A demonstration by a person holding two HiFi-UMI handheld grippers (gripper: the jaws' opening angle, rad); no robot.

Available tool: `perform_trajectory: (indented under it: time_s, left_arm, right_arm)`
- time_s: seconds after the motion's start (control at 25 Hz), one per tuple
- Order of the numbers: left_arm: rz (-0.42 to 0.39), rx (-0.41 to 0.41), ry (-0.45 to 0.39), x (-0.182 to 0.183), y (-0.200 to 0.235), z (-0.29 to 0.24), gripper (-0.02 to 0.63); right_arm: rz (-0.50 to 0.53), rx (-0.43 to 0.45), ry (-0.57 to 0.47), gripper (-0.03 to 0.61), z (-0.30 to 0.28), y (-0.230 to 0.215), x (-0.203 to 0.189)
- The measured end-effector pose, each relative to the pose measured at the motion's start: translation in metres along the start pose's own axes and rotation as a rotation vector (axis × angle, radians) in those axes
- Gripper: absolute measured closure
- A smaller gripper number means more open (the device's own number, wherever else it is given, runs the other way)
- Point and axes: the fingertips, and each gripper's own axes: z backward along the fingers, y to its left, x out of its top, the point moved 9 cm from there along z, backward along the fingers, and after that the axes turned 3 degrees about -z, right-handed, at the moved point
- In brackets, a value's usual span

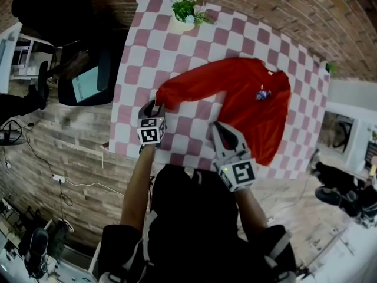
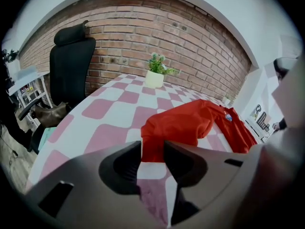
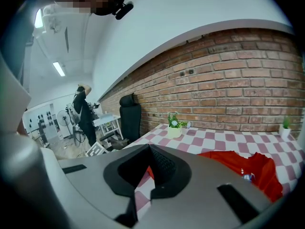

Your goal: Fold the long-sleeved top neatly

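A red long-sleeved top (image 1: 253, 99) lies spread on the pink-and-white checked table (image 1: 194, 46), its body at the right and one sleeve (image 1: 188, 86) stretched left. My left gripper (image 1: 152, 106) points down at the sleeve's cuff end, just short of it. Its jaws stand apart in the left gripper view (image 2: 152, 149), where the red cuff (image 2: 164, 137) lies just beyond the gap and is not pinched. My right gripper (image 1: 219, 128) hovers by the top's near hem. Its jaws (image 3: 148, 149) are shut on nothing, with the top (image 3: 252, 168) lying ahead to the right.
A potted plant (image 1: 187, 13) stands at the table's far edge. A black office chair (image 2: 71, 66) is off the table's left side. A person (image 3: 83, 111) stands in the room beyond. The table's near edge (image 1: 177, 158) runs just under both grippers.
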Motion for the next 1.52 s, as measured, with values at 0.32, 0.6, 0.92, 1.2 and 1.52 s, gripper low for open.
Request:
perform_trajectory:
  time_s: [0.32, 0.6, 0.92, 1.2, 1.52]
  left_arm:
    - [-0.025, 0.026, 0.075, -0.005, 0.004, -0.013, 0.548]
    - [-0.086, 0.014, 0.076, 0.015, 0.029, 0.005, 0.586]
    - [-0.222, -0.041, 0.018, 0.061, 0.036, 0.045, 0.588]
    - [-0.286, -0.109, -0.059, 0.103, 0.013, 0.074, 0.589]
    - [-0.381, -0.183, -0.146, 0.15, -0.048, 0.095, 0.591]
  right_arm:
    - [0.009, -0.003, -0.002, 0.571, -0.004, -0.007, 0.001]
    - [0.012, -0.022, -0.009, 0.571, 0.0, -0.006, 0.006]
    - [0.002, -0.137, -0.011, 0.571, 0.018, -0.002, 0.006]
    - [0.016, -0.28, -0.034, 0.571, 0.053, -0.018, -0.005]
    - [-0.04, -0.418, -0.051, 0.571, 0.102, -0.048, -0.015]
